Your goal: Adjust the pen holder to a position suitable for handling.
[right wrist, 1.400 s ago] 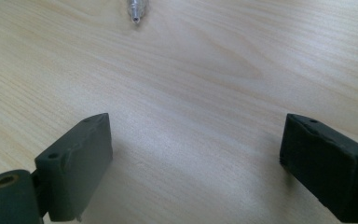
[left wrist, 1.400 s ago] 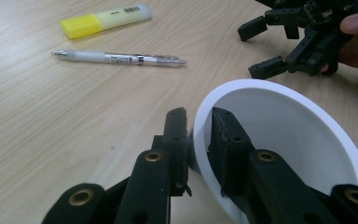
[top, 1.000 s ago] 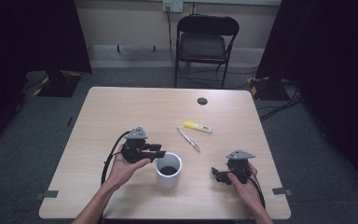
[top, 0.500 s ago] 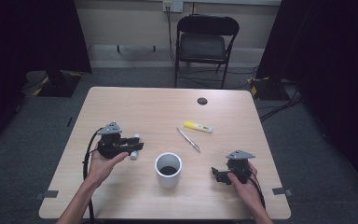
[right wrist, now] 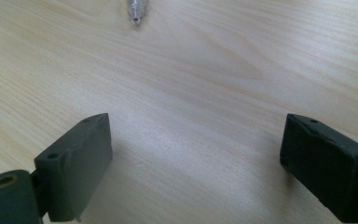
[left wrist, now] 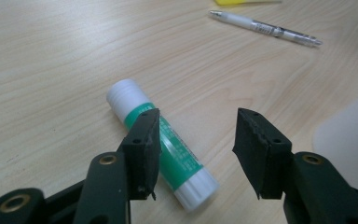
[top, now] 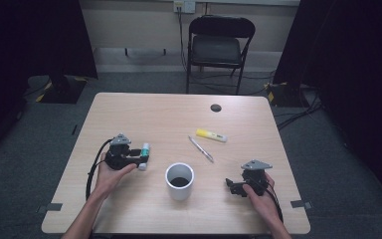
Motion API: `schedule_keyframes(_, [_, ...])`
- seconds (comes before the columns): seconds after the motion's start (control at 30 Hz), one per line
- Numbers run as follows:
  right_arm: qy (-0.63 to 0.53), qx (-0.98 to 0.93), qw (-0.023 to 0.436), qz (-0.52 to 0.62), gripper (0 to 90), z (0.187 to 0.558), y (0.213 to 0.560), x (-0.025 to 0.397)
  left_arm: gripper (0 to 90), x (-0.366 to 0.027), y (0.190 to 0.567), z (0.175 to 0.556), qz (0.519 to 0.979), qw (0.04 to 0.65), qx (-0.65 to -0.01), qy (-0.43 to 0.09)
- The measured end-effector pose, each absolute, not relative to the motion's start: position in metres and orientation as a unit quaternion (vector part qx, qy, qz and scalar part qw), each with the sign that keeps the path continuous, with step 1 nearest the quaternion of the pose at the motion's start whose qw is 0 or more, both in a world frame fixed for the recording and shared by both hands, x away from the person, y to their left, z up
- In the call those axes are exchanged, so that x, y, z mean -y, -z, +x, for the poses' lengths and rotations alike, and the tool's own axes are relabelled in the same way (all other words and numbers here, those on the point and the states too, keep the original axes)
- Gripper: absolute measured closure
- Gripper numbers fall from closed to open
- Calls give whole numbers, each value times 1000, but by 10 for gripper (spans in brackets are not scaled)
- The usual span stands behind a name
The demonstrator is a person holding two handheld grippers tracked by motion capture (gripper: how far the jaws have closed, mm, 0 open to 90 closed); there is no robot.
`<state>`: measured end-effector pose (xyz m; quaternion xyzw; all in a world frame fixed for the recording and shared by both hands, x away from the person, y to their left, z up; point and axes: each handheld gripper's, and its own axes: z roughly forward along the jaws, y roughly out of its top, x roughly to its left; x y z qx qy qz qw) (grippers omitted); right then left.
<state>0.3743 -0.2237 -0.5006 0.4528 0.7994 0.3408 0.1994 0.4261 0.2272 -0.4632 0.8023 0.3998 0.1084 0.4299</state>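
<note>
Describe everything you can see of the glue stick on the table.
The glue stick is a short round tube, plastic by its look, with a green printed label around its middle, a white ribbed cap at one end and a white ribbed base at the other. It lies flat on its side on the pale wooden table, slanted across the left gripper view. The left gripper is open just above it; one jaw overlaps it, but contact cannot be told. It lies left of the white cup.

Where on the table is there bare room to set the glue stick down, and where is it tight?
Bare wood runs along the table's far-left part, beyond the left hand-held gripper, and the near strip between the white cup and the right hand-held gripper. It is crowded at centre-right, where the pen and yellow highlighter lie, and beside the cup by the glue stick.
</note>
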Motion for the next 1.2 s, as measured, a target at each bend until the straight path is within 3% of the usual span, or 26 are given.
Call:
schedule_keyframes(0.4, [-341,-799,199,453,81,374,501,224,488,-228,480,440,805,389,-433,-118])
schedule_keyframes(0.8, [-341,-800,199,453,80,374,501,224,651,-220,485,439,825,356,-423,-118])
schedule_keyframes(1.2, [-341,-799,199,453,81,374,501,224,660,-233,484,431,831,352,-416,-111])
